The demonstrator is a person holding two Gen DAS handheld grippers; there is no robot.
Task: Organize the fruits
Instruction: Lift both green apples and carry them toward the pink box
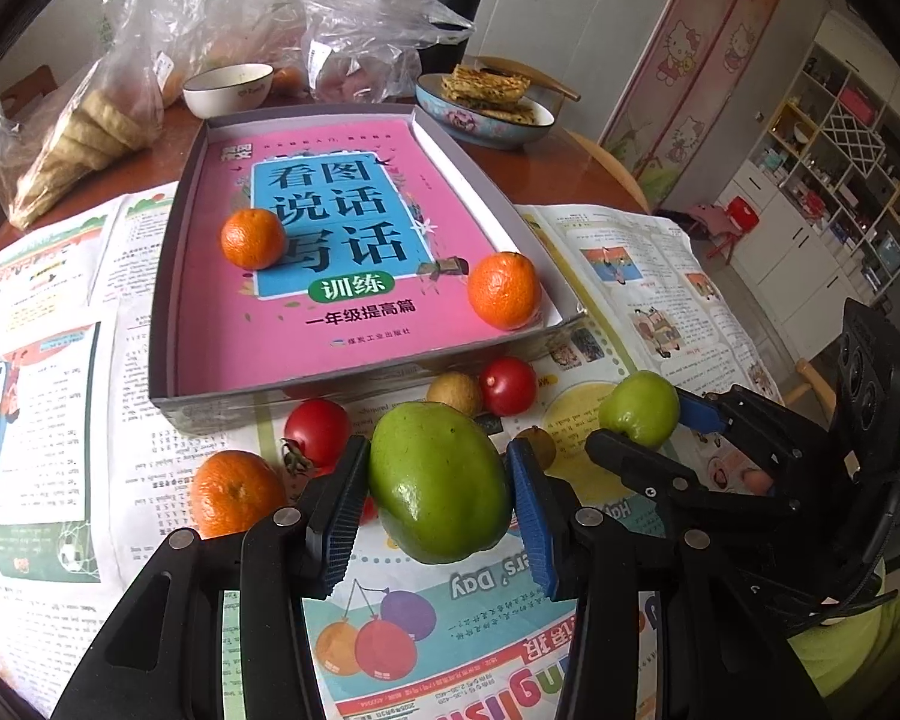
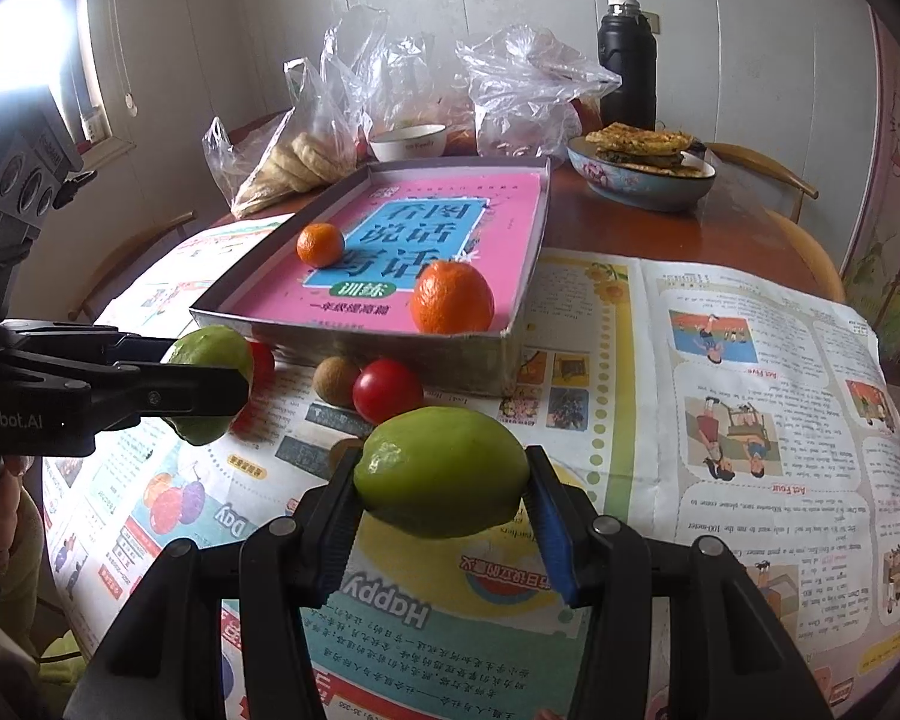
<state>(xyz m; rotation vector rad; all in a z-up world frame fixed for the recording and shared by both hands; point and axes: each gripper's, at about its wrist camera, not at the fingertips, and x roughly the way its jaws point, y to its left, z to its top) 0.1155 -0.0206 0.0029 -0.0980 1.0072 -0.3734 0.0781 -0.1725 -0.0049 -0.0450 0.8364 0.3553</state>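
The left gripper clamps a green fruit above the newspaper; the right gripper clamps another. Ahead, past tomatoes, rises the box's near wall; two oranges lie inside, with room between.
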